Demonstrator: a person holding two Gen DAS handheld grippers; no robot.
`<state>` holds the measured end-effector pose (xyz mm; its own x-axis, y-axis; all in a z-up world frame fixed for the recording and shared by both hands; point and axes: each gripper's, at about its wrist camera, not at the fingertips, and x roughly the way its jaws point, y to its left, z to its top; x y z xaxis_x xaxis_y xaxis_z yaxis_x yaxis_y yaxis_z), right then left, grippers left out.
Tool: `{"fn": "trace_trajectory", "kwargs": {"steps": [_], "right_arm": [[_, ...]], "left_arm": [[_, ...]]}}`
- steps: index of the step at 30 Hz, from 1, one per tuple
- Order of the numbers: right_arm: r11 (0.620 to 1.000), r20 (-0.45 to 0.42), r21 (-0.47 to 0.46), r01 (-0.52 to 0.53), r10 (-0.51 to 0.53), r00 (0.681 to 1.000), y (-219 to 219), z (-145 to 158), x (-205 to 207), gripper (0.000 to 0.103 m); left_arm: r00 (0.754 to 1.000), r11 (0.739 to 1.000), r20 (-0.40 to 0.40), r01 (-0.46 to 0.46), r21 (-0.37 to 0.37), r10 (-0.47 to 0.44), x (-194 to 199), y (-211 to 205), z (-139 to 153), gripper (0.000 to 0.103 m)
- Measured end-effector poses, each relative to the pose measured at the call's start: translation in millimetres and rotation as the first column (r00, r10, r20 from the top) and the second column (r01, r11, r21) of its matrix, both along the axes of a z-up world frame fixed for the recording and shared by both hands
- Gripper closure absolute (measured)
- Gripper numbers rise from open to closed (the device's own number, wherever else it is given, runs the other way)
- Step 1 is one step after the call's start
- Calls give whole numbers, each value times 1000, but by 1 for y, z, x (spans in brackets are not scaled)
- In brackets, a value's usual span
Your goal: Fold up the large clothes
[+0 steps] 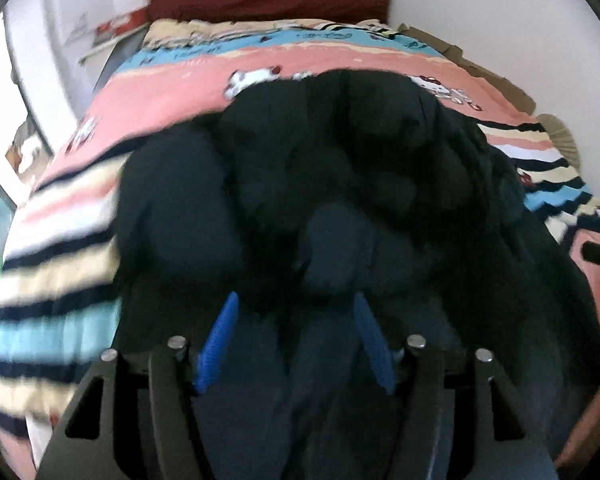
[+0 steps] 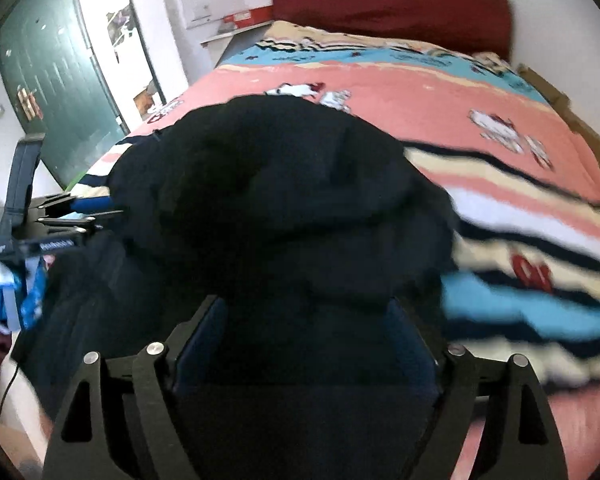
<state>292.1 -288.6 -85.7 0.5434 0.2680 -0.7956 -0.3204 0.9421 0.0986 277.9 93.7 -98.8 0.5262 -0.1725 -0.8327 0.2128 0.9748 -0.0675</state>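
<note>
A large dark padded jacket (image 1: 340,168) is lying bunched on the bed (image 1: 172,92), over a pink and striped cartoon-print cover — its near part is filling the space in front of both cameras. The left gripper (image 1: 296,344) is holding its blue fingers (image 1: 216,344) spread apart with jacket fabric lying between them; whether they are pressing on it cannot be told. The right gripper (image 2: 306,344) is standing wide too, dark cloth bulging between its fingers (image 2: 198,344) — grip unclear.

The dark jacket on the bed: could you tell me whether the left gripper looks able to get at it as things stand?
Probably yes. The left gripper hangs right over the dark jacket, its blue fingers spread with fabric between them, and nothing lies in between. Blur hides whether the pads press on it.
</note>
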Motion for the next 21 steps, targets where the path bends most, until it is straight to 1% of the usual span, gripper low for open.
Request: {"fn": "trace_trajectory", "kwargs": {"steps": [2, 3, 5, 7, 9, 10, 12, 14, 15, 17, 19, 21], "right_arm": [[999, -21, 18, 43, -42, 999, -31, 0, -40, 17], [998, -39, 22, 61, -61, 997, -44, -3, -55, 16], [994, -86, 35, 100, -97, 992, -66, -14, -78, 16], [989, -128, 66, 131, -122, 984, -79, -24, -94, 16], [980, -199, 138, 146, -117, 973, -88, -42, -110, 15], [976, -218, 156, 149, -113, 969, -90, -48, -110, 15], [968, -265, 202, 150, -93, 960, -89, -65, -116, 15], [954, -303, 259, 150, -67, 951, -84, -80, -118, 15], [951, -310, 269, 150, -62, 949, -80, -84, -119, 14], [948, -313, 285, 142, -48, 949, -73, -86, -118, 14], [940, -319, 315, 134, -29, 947, -69, -88, -117, 14], [936, -325, 331, 123, -9, 946, -65, -89, -121, 14]], "left_arm": [[999, 999, -28, -34, -30, 33, -28, 30, -2, 42], [997, 997, -45, -58, -57, 56, -44, 49, -4, 42], [993, 989, -77, -101, -110, 93, -73, 83, -9, 42], [984, 977, -109, -153, -149, 138, -100, 113, -17, 41], [974, 963, -147, -200, -181, 174, -121, 135, -28, 41], [967, 953, -172, -221, -209, 187, -130, 144, -34, 41], [958, 926, -212, -250, -284, 194, -145, 157, -46, 41], [952, 898, -236, -269, -349, 193, -155, 163, -55, 41], [948, 876, -255, -283, -390, 193, -161, 167, -62, 41], [941, 847, -275, -307, -435, 199, -168, 170, -71, 41], [934, 803, -293, -331, -496, 204, -176, 173, -82, 41], [933, 758, -304, -337, -559, 191, -185, 175, -89, 41]]}}
